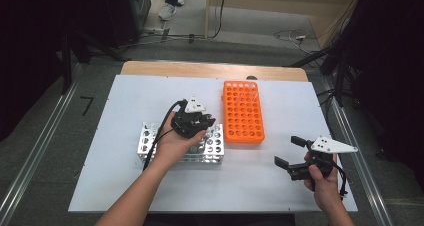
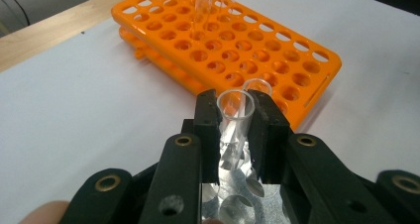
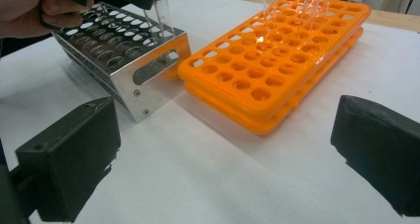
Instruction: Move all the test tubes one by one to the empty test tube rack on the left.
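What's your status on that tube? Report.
Left gripper shut on glass tube over metal rack. Right gripper open, idle. Orange rack alongside, nothing blocking.

The high view looks forward and down over the whole worktop (image 1: 125,186). Each hand-held gripper's camera sits low, close behind its jaws; both share the orange rack (image 2: 257,60) ahead.
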`<control>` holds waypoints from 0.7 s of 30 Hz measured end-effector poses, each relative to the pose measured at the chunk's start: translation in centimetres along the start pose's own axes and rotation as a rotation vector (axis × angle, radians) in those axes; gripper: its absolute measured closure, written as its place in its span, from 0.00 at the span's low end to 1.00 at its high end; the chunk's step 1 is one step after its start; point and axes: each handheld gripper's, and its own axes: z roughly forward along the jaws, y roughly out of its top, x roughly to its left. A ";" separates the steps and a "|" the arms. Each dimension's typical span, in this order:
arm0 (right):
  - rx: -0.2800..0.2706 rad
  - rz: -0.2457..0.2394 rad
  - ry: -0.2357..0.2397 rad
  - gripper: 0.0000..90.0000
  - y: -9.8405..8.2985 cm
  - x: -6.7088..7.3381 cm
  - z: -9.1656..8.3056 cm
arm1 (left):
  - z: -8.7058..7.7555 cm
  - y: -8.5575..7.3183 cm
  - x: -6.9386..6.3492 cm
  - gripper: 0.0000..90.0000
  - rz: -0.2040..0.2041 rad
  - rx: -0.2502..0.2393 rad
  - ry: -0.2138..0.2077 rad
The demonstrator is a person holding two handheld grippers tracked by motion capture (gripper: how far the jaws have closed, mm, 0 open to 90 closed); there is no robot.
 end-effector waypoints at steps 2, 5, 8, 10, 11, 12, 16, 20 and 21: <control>0.001 -0.002 0.000 0.00 0.0 0.0 0.0 | 0.2 0.0 0.0 0.85 0.000 0.007 0.005; 0.004 0.000 0.001 0.00 0.0 0.0 0.0 | 0.4 -0.1 -0.1 0.85 -0.003 0.024 0.007; 0.005 0.000 0.000 0.00 -0.1 0.0 0.1 | 0.7 -0.2 -0.2 0.85 0.000 0.040 0.008; 0.006 0.000 0.000 0.00 -0.1 0.0 0.1 | 0.7 -0.3 -0.1 0.84 -0.004 0.044 0.012; 0.006 0.000 0.000 0.00 -0.1 0.0 0.1 | 0.7 -0.3 -0.1 0.84 -0.012 0.041 0.013; 0.007 0.000 0.000 0.00 -0.1 0.0 0.1 | 0.7 -0.3 -0.1 0.84 -0.012 0.039 0.012; 0.012 -0.001 -0.001 0.00 -0.1 0.0 0.1 | 0.3 -0.4 0.0 0.77 -0.032 0.016 0.007; 0.010 -0.006 0.000 0.00 -0.1 0.0 0.2 | -0.5 -0.5 0.1 0.66 -0.049 -0.026 -0.010; 0.010 -0.004 0.001 0.00 -0.1 0.0 0.2 | -0.8 -0.6 0.1 0.63 -0.050 -0.037 -0.015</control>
